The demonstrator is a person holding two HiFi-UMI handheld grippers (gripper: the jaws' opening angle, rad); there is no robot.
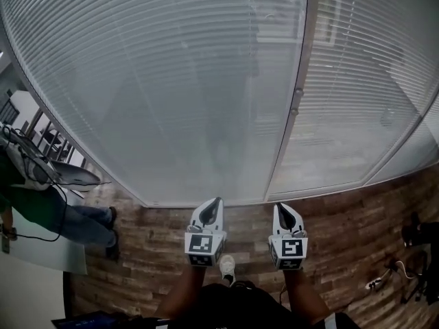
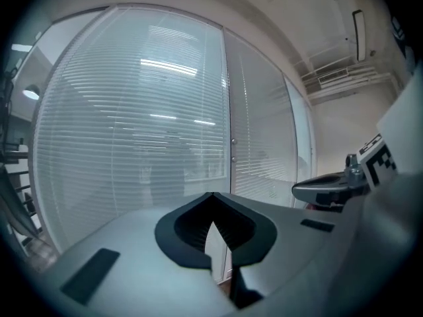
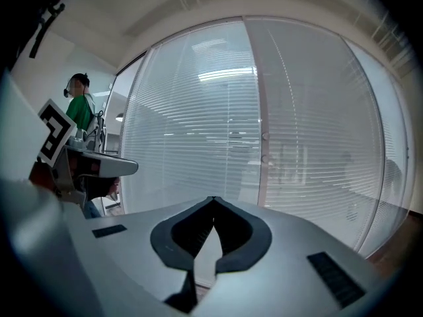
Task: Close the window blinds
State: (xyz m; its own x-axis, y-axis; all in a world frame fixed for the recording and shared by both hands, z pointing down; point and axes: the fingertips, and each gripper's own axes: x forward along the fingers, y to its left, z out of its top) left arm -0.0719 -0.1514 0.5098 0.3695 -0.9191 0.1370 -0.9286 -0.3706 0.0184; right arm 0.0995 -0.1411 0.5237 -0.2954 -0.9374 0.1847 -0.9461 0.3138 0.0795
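Ahead, filling upper frame: white horizontal-slat window blinds (image 1: 171, 81). Left claw (image 1: 217, 201) and right claw (image 1: 280, 208) both pressed together, empty. Grey upright window post (image 1: 291, 129) nearer right claw.

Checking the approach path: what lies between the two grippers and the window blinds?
Nothing: the head view shows only bare wooden floor between the left gripper, the right gripper and the blinds; both gripper views agree.

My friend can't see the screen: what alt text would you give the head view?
Seen from above, a person holds left tongs and right tongs, both shut and empty, side by side toward tall window blinds lowered over glass panels. A plank floor lies below; a person in green is at the left edge.
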